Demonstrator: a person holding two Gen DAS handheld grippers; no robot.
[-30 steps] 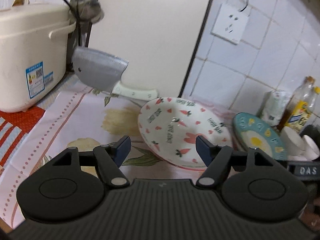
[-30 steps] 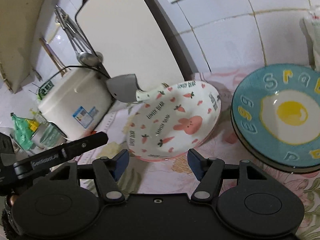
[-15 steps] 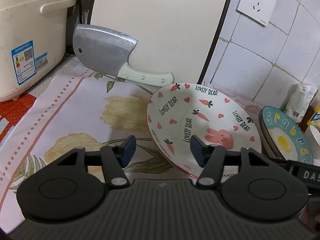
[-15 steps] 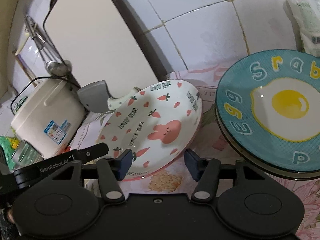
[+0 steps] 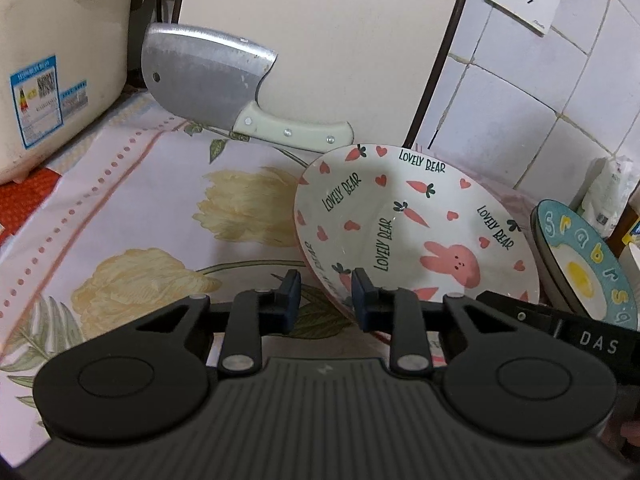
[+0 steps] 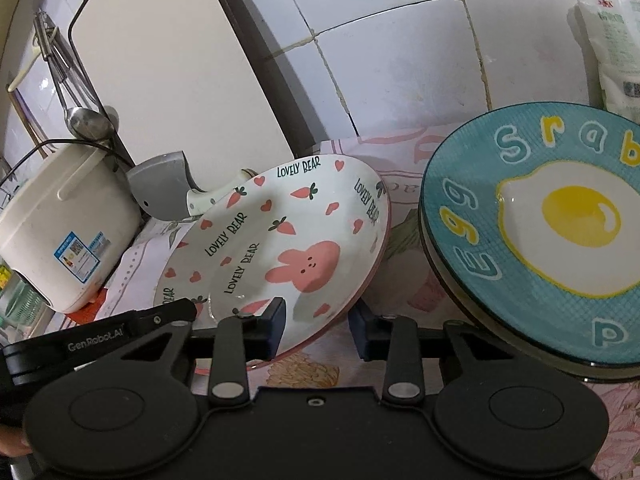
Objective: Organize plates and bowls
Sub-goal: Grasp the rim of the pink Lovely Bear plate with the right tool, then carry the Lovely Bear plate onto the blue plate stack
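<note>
Bunny plate (image 5: 416, 224): white, pink rim — pink rabbit, carrots, hearts, black "LOVELY BEAR" lettering.
Egg plate (image 6: 532, 232): teal with a fine grid, white and yellow letters, a white egg with yellow yolk.
Cloth (image 5: 132, 216): white, pale-yellow flowers, green leaves, a pink dotted border.
Cleaver (image 5: 208, 80): grey steel blade — cream handle, silver rivets.
Cooker (image 5: 48, 64): cream, blue label.
Fingertips (image 5: 290, 294): dark blue pads on black.

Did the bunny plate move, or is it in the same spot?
Yes. The bunny plate has tipped up and its rim now covers more of the cleaver handle, with both grippers' jaws straddling its near edge.
</note>
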